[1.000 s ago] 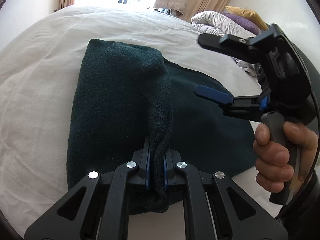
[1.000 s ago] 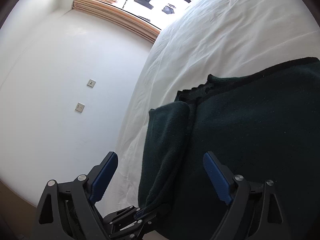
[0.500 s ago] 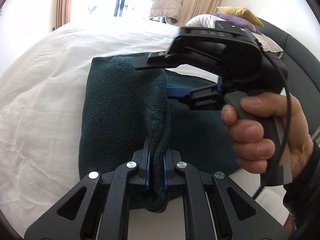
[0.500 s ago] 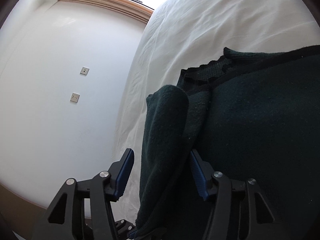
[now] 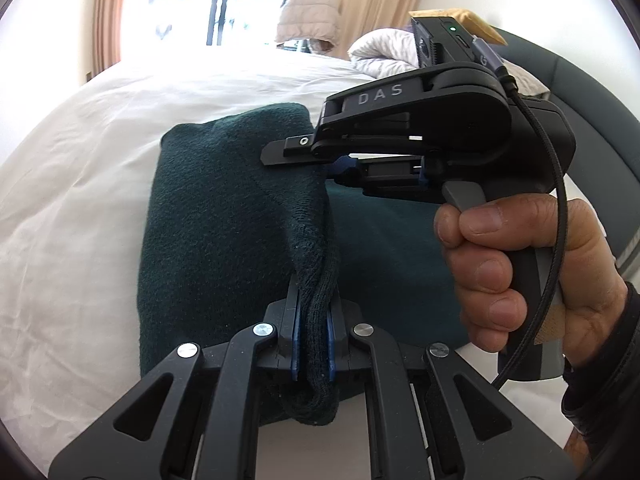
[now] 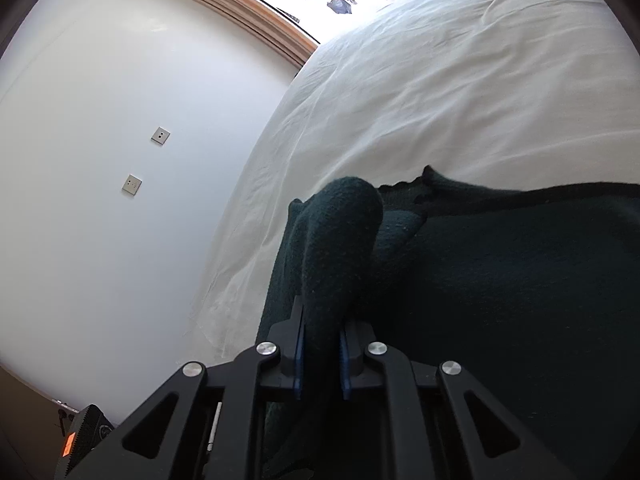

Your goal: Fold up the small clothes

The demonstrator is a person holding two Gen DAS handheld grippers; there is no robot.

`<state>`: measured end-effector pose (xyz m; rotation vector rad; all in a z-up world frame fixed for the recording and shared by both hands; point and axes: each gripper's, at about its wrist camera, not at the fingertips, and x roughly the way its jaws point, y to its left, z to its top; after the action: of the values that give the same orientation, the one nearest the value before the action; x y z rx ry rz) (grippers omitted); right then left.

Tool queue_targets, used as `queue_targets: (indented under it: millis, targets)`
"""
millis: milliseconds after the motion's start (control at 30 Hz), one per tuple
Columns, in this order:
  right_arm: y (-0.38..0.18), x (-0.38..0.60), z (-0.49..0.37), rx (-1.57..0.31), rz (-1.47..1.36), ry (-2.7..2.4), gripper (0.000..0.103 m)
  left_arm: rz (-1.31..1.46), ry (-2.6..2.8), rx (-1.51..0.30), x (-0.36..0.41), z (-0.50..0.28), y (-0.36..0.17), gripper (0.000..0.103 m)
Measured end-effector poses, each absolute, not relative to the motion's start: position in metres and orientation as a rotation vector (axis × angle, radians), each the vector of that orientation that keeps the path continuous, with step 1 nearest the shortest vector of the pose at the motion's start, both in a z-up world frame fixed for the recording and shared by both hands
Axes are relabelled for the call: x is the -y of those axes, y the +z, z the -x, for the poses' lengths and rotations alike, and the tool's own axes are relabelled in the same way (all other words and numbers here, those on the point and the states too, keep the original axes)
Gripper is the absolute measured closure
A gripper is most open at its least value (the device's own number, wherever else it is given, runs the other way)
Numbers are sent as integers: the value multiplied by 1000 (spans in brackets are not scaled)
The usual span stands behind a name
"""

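Because you mean to fold the dark green knitted garment (image 5: 224, 216) lying on the white bedsheet (image 5: 80, 184), your left gripper (image 5: 313, 344) pinches its raised ridge while your right gripper (image 6: 321, 354), jaws just closing, clamps the same ridge further ahead.

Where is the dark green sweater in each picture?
Left wrist view: the dark green sweater fills the middle, one fold pinched in the left claw.
Right wrist view: lower right, a fold pinched in the right claw.
Shared landmark: the white bedsheet.
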<state>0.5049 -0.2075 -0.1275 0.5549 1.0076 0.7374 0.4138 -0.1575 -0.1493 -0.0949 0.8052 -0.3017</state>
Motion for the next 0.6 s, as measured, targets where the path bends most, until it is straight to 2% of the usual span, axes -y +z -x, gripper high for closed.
queue_targets:
  millis: [333, 600]
  targets:
    - [-139, 304, -503, -969, -571, 643, 90, -4, -416, -811, 245, -417, -146, 95]
    - [-158, 350, -503, -961, -623, 607, 90, -44, -461, -842, 277, -421, -154, 95]
